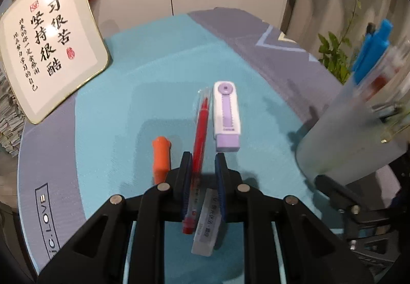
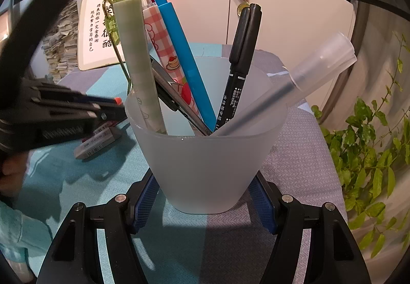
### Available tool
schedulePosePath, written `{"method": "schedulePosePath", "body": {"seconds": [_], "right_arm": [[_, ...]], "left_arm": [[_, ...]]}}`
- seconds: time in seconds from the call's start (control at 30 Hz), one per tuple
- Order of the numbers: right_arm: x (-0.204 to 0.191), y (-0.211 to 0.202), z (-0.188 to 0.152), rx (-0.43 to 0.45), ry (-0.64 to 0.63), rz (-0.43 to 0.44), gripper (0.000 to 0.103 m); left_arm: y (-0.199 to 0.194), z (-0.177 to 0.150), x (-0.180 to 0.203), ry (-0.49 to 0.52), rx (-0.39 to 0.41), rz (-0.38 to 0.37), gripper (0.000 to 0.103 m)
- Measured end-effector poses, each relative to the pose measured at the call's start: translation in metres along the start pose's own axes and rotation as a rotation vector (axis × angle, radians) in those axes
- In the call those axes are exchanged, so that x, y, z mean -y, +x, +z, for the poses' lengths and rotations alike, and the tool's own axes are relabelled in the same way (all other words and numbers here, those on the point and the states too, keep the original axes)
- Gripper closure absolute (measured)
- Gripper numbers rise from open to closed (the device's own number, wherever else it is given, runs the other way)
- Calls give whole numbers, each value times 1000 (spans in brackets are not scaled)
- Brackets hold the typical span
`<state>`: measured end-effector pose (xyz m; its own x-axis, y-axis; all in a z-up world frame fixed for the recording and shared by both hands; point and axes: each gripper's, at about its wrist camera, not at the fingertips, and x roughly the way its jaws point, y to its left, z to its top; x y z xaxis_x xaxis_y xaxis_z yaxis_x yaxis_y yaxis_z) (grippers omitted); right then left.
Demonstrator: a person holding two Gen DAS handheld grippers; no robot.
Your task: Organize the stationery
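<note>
Your left gripper [image 1: 203, 163] straddles the red pen [image 1: 198, 153] without clamping it, the eraser [image 1: 206, 222] lying just right, so pinch the pen alone while your right gripper [image 2: 203, 196] hugs the frosted cup [image 2: 205, 163] at the mat's [image 1: 115, 104] right.

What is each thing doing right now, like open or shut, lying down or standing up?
left gripper: jaws part open around the red pen, grip unclear
red pen: capped, lying on the mat
purple eraser: lying flat, untouched
orange cap: lying loose
white eraser: lying flat
right gripper: shut on the frosted cup
frosted cup: upright, full of pens
</note>
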<state>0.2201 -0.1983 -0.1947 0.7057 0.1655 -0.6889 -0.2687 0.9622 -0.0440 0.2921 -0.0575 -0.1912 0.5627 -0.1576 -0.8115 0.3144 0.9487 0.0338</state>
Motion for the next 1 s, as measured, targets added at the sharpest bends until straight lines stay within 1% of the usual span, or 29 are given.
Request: {"method": "schedulePosePath", "body": {"seconds": [0.03, 0.1, 0.13, 0.2, 0.27, 0.3, 0.43, 0.53, 0.6, 0.67, 0.8, 0.87, 0.9, 0.93, 0.97, 1.0], "right_arm": [[0, 0, 0, 0, 0, 0, 34], [-1, 0, 0, 0, -1, 0, 34], [-1, 0, 0, 0, 0, 0, 34], [-1, 0, 0, 0, 0, 0, 34], [0, 0, 0, 0, -1, 0, 34], [0, 0, 0, 0, 0, 0, 34], [0, 0, 0, 0, 0, 0, 34], [0, 0, 0, 0, 0, 0, 34], [0, -1, 0, 0, -2, -1, 34], [0, 0, 0, 0, -1, -1, 34], [-1, -1, 0, 0, -2, -4, 34], [-1, -1, 0, 0, -2, -6, 34], [-1, -1, 0, 0, -3, -7, 34], [-1, 0, 0, 0, -4, -8, 34], [-1, 0, 0, 0, -5, -9, 34], [-1, 0, 0, -1, -5, -9, 34]], "left_arm": [[3, 0, 0, 5, -15, -4, 88], [4, 0, -1, 0, -7, -5, 88], [4, 0, -1, -3, -5, -2, 96], [1, -1, -3, -13, -8, 4, 96], [-9, -2, -5, -32, 16, -11, 96], [-19, -2, -7, -40, 44, -16, 96], [-57, -8, -18, -81, 114, -9, 96], [-78, -24, -30, -113, 135, 28, 96], [-82, -40, -39, -128, 122, 55, 96], [-74, -55, -44, -131, 78, 85, 96], [-55, -70, -52, -167, -6, 75, 95], [-51, -74, -51, -177, -18, 70, 95], [-50, -73, -49, -175, -23, 70, 92], [-50, -72, -49, -175, -25, 73, 84], [-52, -72, -51, -177, -20, 75, 74], [-54, -71, -52, -180, -7, 82, 71]]}}
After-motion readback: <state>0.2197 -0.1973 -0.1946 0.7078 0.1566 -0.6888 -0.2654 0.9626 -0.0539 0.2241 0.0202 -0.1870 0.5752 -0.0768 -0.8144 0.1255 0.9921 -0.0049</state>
